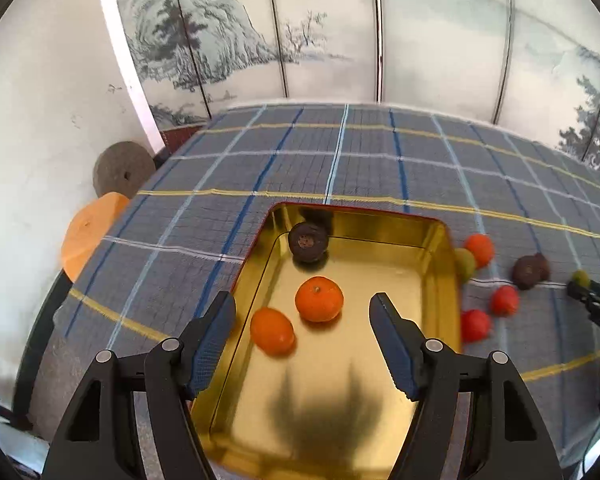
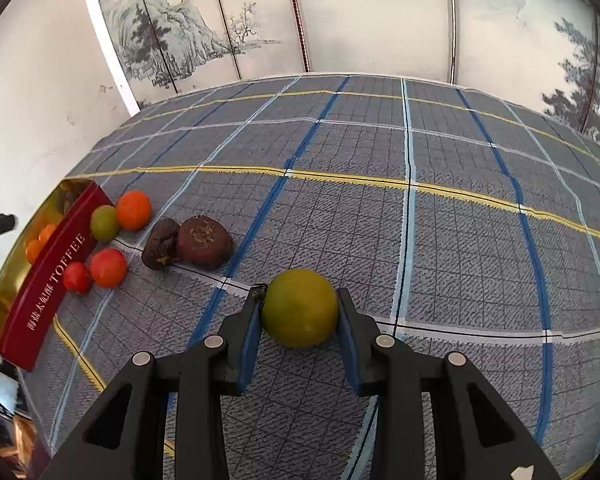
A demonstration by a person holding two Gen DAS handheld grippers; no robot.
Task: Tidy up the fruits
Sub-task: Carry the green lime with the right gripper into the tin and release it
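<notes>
So, a blue-grey plaid tablecloth (image 2: 380, 160) is covering the table, with a painted landscape screen (image 1: 300, 32) standing behind it. Left gripper (image 1: 304, 312) is hovering spread over the gold tin (image 1: 444, 240), gripping nothing; inside it are lying two oranges (image 1: 319, 298) and a dark wrinkled fruit (image 1: 308, 242). Right gripper (image 2: 299, 312) is pinching a smooth round green fruit (image 2: 299, 307) (well right of the tin, on the cloth). Red tomatoes (image 2: 108, 267) are sitting just beside the tin's red wall.
</notes>
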